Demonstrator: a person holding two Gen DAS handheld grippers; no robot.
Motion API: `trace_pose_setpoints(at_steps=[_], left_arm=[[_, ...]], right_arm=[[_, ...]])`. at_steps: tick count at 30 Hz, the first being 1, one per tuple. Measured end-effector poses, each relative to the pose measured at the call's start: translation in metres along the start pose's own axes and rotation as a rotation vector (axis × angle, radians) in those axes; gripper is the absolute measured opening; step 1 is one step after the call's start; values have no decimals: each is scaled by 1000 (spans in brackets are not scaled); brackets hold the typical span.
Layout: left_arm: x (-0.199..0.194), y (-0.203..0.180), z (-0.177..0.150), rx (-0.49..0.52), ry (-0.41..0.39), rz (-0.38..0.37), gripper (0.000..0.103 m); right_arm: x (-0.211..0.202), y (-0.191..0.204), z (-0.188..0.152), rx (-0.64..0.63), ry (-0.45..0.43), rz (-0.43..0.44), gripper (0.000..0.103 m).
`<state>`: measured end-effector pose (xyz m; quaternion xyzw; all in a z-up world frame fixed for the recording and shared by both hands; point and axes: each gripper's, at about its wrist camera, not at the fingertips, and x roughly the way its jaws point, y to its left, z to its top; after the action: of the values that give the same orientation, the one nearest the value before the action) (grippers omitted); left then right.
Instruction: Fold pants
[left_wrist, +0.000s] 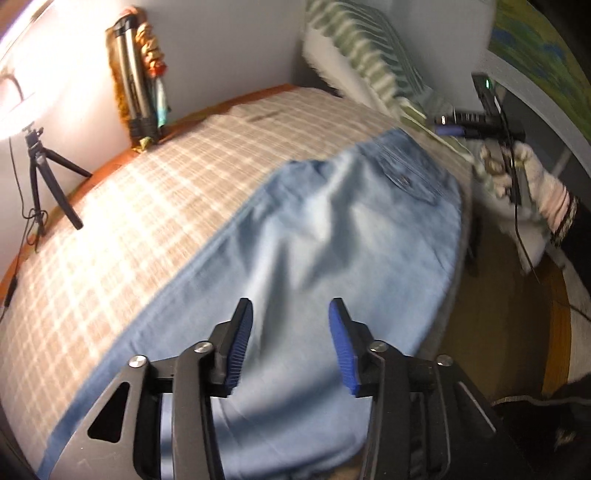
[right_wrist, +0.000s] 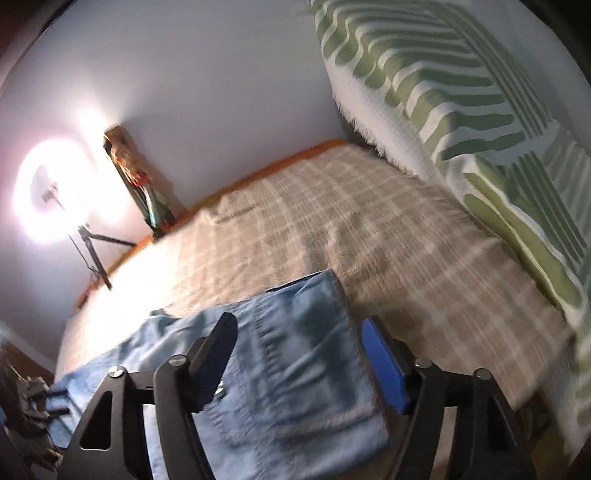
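Here the pants (left_wrist: 332, 251) lie across the frame's middle on the bed (left_wrist: 147, 206). Left hand-held gripper (left_wrist: 291, 332) hovers spread above them. Right hand-held gripper (right_wrist: 299, 354) is spread too, gripping nothing.

Ring light (right_wrist: 55, 192) glares left; both fisheye views motion-blurred, edges bowed.

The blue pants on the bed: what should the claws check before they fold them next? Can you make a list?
1. Left claw open, nothing pinched: ok.
2. Right claw open, nothing pinched: ok.
3. Light blue denim pants lying on the beige checked bedspread: ok.
4. Pants smooth: not ok, wrinkles show.
5. Waist end with pocket below right claw: ok.
6. Leg hems lined up: cannot tell, out of view.
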<state>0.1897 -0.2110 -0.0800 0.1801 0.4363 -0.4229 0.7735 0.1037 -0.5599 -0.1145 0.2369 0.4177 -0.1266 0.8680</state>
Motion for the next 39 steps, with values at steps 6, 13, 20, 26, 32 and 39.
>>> trace_pose_setpoints(at_steps=[6,13,20,26,32,39], left_arm=[[34,20,46,-44,-6,-15,45],[85,28,96,-84,-7,-85,55],[143,29,124,-141,36,-141,55],[167,28,125,-162,55,-157,54],[168,24,125,-153,24,-141,14],[148,16,125,-97,-44,-68,2]], right_arm=[[58,-34,20,72,86,43,79],[99,-45,23,95,177,168,79],[109,-42,17,82,201,268,77],[103,-43,15,52,218,278,62],[93,-40,9,33,208,271,22],[56,-7,7,-68,110,177,11]])
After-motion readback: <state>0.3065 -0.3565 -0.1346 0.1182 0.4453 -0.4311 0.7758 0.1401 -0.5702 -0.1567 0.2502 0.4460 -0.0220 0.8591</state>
